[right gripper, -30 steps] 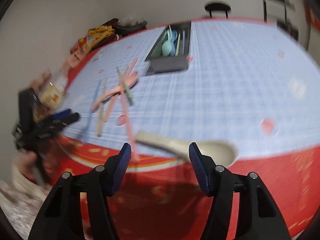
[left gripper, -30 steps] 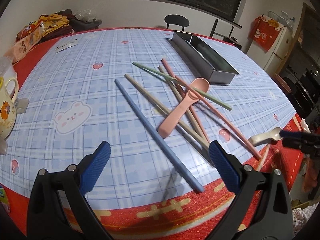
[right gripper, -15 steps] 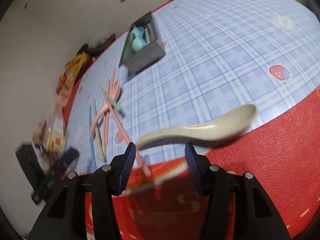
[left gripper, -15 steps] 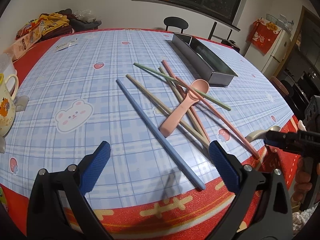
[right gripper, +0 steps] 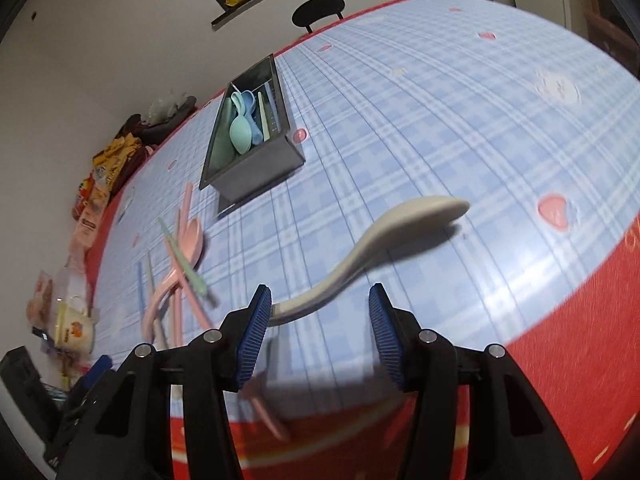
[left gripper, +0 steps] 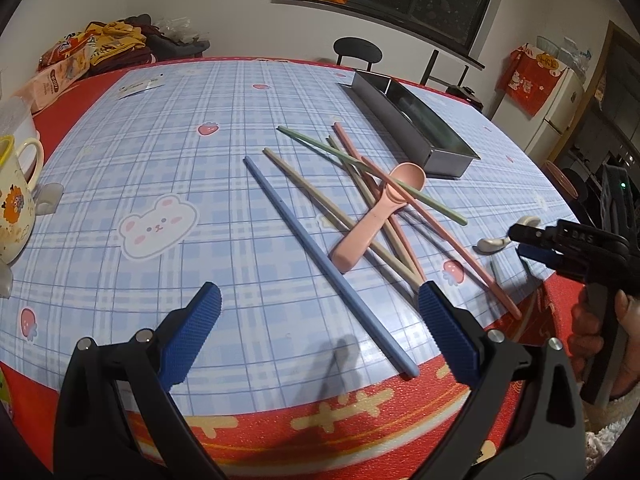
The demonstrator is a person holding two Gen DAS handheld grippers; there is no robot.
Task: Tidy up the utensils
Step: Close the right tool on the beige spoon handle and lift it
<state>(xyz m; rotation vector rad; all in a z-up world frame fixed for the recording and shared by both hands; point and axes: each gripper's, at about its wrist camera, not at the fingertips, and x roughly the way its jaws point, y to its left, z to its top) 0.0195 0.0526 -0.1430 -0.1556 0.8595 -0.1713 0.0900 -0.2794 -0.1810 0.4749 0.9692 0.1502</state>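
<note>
Mug (left gripper: pixel 14 204) at table (left gripper: pixel 168 168) edge; snack bags (left gripper: pixel 64 68) beyond; chair (left gripper: pixel 357 50) behind.

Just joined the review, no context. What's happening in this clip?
A person with two handheld grippers is sorting utensils into a metal tray, which already holds spoons. The right gripper has its jaws open around the handle of a beige spoon near the table edge, not yet closed on it. The left gripper hovers open and empty above the blue chopstick. A pink spoon and several chopsticks lie in a crossed pile.

Only raised letters "DAS" read on the right claw (left gripper: pixel 532 242).
</note>
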